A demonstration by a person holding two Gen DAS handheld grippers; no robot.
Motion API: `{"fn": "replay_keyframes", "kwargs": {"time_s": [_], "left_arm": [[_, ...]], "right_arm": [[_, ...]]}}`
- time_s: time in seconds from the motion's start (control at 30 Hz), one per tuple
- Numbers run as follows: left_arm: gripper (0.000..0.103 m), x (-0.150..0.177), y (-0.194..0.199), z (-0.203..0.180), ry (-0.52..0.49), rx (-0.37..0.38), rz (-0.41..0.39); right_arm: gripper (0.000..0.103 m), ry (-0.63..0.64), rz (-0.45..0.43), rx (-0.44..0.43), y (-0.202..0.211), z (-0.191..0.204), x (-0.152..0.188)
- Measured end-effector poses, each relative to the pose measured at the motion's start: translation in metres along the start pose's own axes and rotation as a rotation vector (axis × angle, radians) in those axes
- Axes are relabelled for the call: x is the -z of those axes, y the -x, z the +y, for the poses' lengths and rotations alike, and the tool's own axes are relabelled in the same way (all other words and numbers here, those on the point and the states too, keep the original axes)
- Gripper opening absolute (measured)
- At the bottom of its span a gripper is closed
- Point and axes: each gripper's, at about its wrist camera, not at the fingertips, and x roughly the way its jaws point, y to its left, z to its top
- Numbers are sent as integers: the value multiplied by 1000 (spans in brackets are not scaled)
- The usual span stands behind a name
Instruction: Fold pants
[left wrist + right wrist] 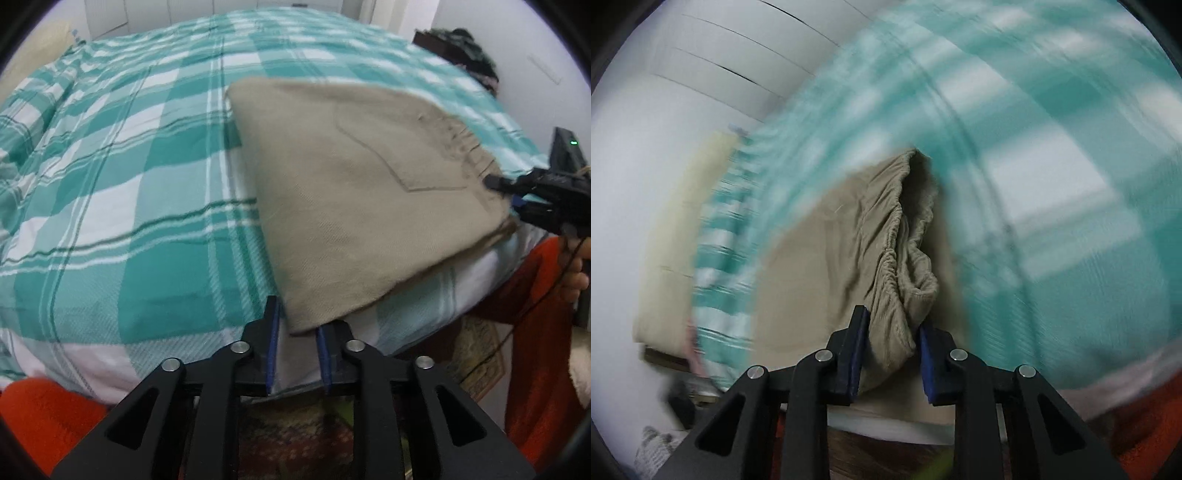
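Beige pants (354, 192) lie folded on a teal and white checked bedspread (110, 177), near the bed's front edge. My left gripper (295, 328) is open, its blue pads either side of the pants' near corner without clamping it. My right gripper (506, 192) shows at the right edge of the left wrist view, at the pants' elastic waistband. In the right wrist view my right gripper (891, 332) has the gathered waistband (897, 266) bunched between its blue pads. That view is blurred by motion.
The bedspread (1052, 184) fills the right wrist view. A dark pile of clothes (458, 48) sits at the bed's far right. Orange cloth (535, 314) hangs by the bed's front. White cupboard doors (701, 74) stand behind. A patterned rug (476, 354) lies below.
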Motion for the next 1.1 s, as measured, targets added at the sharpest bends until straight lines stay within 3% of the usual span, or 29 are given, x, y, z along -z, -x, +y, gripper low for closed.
{"fn": "replay_keyframes", "kwargs": {"time_s": [0.1, 0.13, 0.2, 0.33, 0.43, 0.5, 0.57, 0.63, 0.67, 0.7, 0.77, 1.1], "left_arm": [[45, 8, 15, 4, 15, 21, 28], [50, 11, 29, 6, 19, 45, 15], [57, 15, 50, 10, 19, 40, -20], [65, 2, 90, 15, 52, 21, -141], [71, -28, 84, -3, 28, -3, -209], [73, -42, 66, -17, 5, -39, -204], [74, -47, 34, -34, -42, -58, -141], [75, -40, -19, -54, -121, -146, 8], [76, -34, -36, -60, -144, -177, 41], [79, -30, -41, -63, -153, -210, 21], [81, -23, -39, -66, -160, -250, -23], [83, -28, -41, -51, -119, -207, 6]], "right_arm": [[30, -19, -28, -40, 5, 1, 0], [36, 2, -28, -32, 10, 6, -3], [40, 65, -64, 45, 25, 16, -7], [41, 224, -227, 203, 67, 41, -12], [41, 363, -273, 168, 74, 75, -13], [41, 443, -263, 124, 66, 93, -11], [41, 486, -225, 102, 52, 98, -5], [48, 512, -158, 143, 27, 90, 4], [50, 501, -74, 212, 5, 77, 9], [50, 496, -23, 236, -9, 66, 15], [50, 534, -61, 215, -6, 60, 23], [54, 549, -69, 244, -6, 68, 27]]}}
